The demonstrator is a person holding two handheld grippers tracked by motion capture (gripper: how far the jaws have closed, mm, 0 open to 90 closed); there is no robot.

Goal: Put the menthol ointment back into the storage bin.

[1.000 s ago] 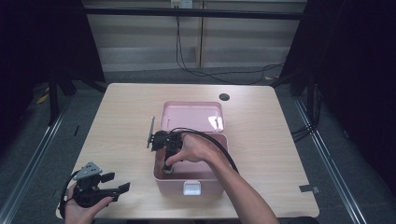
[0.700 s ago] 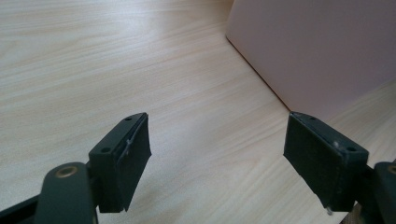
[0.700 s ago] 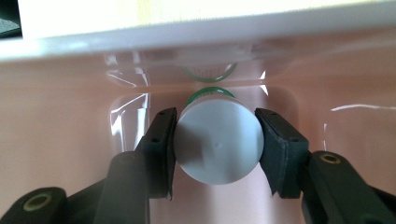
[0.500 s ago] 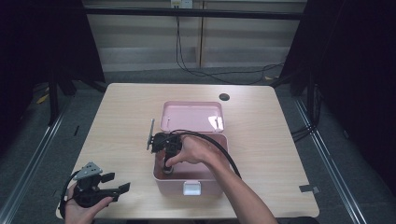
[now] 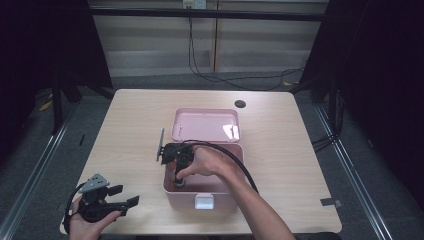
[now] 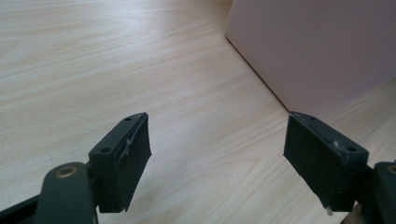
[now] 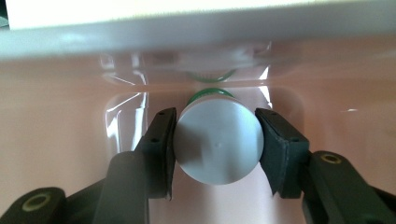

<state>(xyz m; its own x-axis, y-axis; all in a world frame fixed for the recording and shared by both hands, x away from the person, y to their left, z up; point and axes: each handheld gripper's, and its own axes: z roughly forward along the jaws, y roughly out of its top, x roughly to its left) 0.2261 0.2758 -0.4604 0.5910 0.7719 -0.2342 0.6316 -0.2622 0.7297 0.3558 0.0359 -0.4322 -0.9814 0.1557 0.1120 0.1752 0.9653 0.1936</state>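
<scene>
While the right tool [image 5: 178, 181] reaches down into the pink box [image 5: 226, 196] near the middle of the high view, its two black jaws press on both sides of a small round bottle [image 7: 218, 143]. In the right gripper view the bottle sits in the middle of the frame. It has a flat white cap and a bit of green shows behind the cap. The bottle is inside the box, close to the shiny pink wall in the upper part of that frame. The walls of the box stand close around the tool.

The box lid [image 5: 205, 125] is open and leans back, above the box in the high view. A white latch [image 5: 204, 202] sits on the front wall of the box.

The left tool [image 5: 131, 202] rests at the lower left of the high view, on the light wooden surface [image 5: 300, 145], well apart from the bottle. Its jaws stand wide open with nothing between them. In the left gripper view the pink side of the box fills the upper right corner.

A small dark hole [image 5: 240, 104] shows in the surface above the lid.
</scene>
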